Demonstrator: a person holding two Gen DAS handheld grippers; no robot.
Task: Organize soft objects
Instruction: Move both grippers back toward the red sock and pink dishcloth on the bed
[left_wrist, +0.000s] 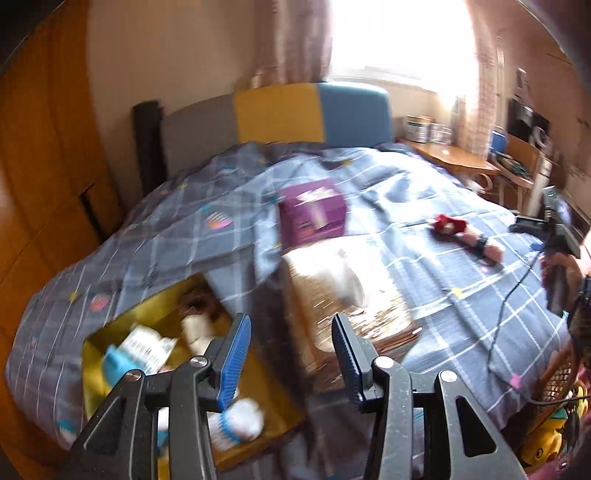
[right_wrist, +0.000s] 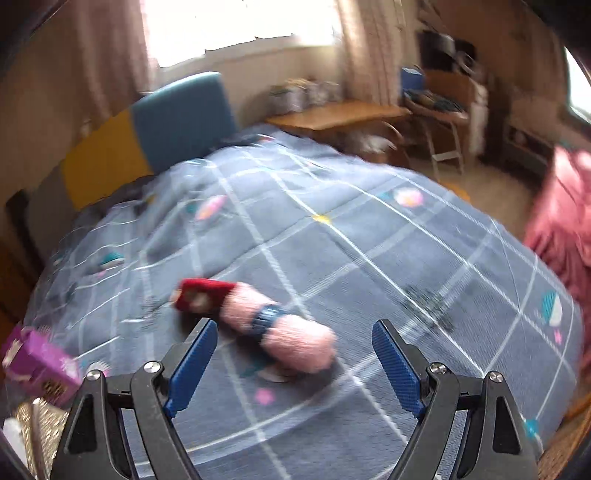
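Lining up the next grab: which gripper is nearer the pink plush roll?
Right. The right gripper hovers open just short of the pink plush roll; the left gripper sits over the yellow box, well away.

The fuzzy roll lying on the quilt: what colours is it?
Pink roll with a red end and a dark blue band around its middle; clearest in the right wrist view.

Bed (right_wrist: 332, 258): boxes (left_wrist: 312, 214), pink toy (right_wrist: 280, 332)

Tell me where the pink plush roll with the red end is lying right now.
The pink plush roll lies on the grey checked bedspread, just beyond the open right gripper; in the left wrist view it sits right of the purple box.
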